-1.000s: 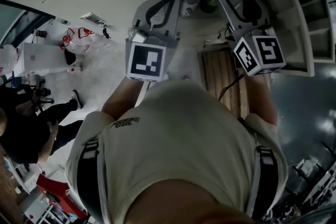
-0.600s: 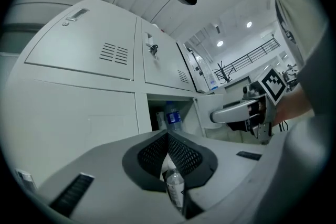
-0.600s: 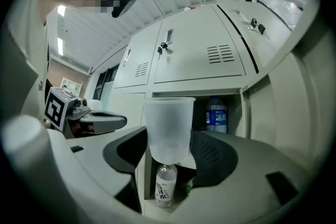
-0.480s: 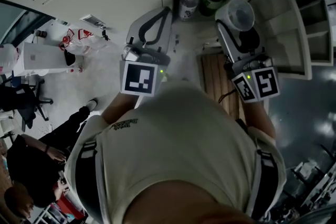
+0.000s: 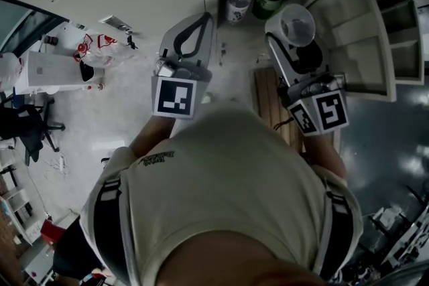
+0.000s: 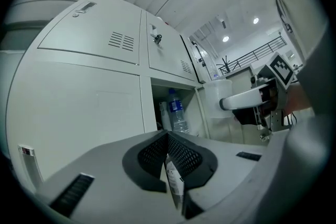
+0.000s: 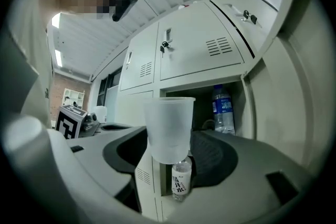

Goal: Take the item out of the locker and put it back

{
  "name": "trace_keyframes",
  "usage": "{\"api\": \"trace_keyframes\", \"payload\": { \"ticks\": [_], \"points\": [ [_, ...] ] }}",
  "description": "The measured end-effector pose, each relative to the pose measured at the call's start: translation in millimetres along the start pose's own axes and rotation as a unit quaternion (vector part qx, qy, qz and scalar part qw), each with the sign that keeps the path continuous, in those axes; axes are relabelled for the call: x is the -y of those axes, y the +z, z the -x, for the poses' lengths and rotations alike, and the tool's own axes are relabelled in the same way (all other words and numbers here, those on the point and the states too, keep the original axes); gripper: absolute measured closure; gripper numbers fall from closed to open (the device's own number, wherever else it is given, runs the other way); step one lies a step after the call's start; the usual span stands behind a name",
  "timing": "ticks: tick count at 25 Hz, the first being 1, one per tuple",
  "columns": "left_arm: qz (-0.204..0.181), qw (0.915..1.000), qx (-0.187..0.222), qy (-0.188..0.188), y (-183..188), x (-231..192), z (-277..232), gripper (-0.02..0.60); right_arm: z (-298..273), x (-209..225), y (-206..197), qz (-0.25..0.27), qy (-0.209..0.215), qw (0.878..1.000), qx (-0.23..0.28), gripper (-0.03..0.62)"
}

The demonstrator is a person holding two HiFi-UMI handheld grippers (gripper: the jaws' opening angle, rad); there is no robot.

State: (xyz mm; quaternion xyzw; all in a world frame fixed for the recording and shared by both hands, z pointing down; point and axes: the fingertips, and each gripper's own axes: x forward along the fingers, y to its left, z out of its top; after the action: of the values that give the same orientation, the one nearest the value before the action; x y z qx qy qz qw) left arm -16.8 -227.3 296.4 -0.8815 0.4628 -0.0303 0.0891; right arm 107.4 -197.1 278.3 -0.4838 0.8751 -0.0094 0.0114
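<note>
**Right gripper** (image 5: 295, 31): the fingers (image 7: 212, 157) stand wide and press on the two sides of a translucent white plastic cup (image 7: 169, 128), which they carry.

**Left gripper** (image 5: 203, 18): the fingers (image 6: 186, 157) are drawn together at the tips, with nothing held between them.

**Position of the cup.** We find the cup outside the pale grey metal locker (image 7: 202, 50), just in front of its open compartment.

**Orientation.** The cup stands upright, with its long axis vertical and its open mouth up. In the head view we look straight down into that mouth (image 5: 297, 26).

**Differences between views.**
- The right gripper view shows the closed locker doors with their locks above the opening.
- It also shows a clear water bottle with a blue label (image 7: 223, 108) standing inside the compartment.
- Below the cup it shows a small clear bottle with a white printed label (image 7: 180, 180).
- The head view adds a dark green bottle (image 5: 269, 2) on the locker shelf.
- It also adds a slatted wooden board (image 5: 271, 100) on the floor below the right gripper.
- The left gripper view gives us the cup side-on (image 6: 216, 98), beside the open compartment.
</note>
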Motion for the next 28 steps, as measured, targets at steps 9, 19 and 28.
{"api": "trace_keyframes", "payload": {
  "ticks": [9,19,28],
  "points": [
    [0.005,1.0000,-0.005,0.002,-5.1,3.9,-0.4,0.569,2.3,2.2,-9.1,-0.026,0.003,1.000,-0.007,0.333],
    [0.001,1.0000,-0.007,-0.001,-4.1,8.4,1.1,0.569,4.8,1.5,-10.1,-0.024,0.003,1.000,-0.009,0.333],
    [0.002,0.9999,-0.010,-0.001,-4.9,9.0,1.2,0.569,5.5,2.3,-15.5,-0.022,0.002,1.000,-0.015,0.333]
  ]
}}
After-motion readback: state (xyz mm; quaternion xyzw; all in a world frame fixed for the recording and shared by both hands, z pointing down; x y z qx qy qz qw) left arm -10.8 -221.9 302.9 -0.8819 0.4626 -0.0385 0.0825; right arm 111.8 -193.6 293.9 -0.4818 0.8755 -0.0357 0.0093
